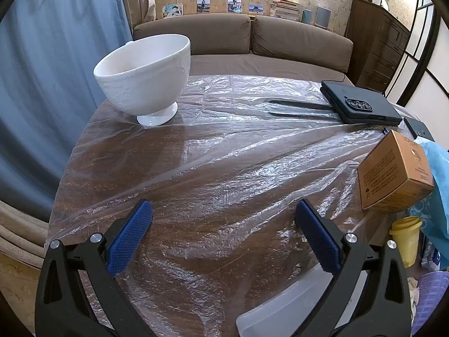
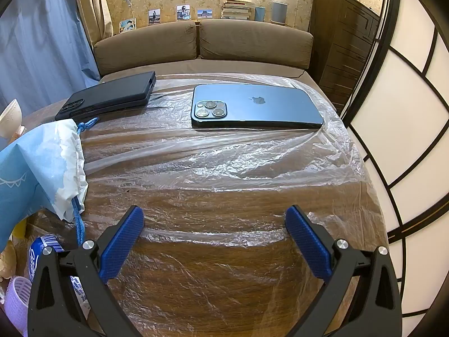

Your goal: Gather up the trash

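Left gripper (image 1: 223, 210): jaws spread wide, nothing between the 2 blue pads (image 1: 127, 238), suspended above the table (image 1: 196, 168), which is wrapped in clear plastic sheet (image 1: 238, 151).

Right gripper (image 2: 214, 216): jaws likewise released, empty, above the same covered table.

Trash items sit at the table edge between the 2 grippers: a brown cardboard box (image 1: 393, 171), a light blue drawstring bag (image 2: 42, 168) just beside it, and below them a yellow lidded cup (image 1: 407, 238) and a lilac perforated container (image 2: 16, 300).

Further out on the table: a white footed bowl (image 1: 146, 75) to the left, a black cased phone (image 2: 112, 95) at centre, and a blue phone (image 2: 252, 106) lying face down on the right.

Beyond the table stands a brown sofa (image 2: 202, 45).
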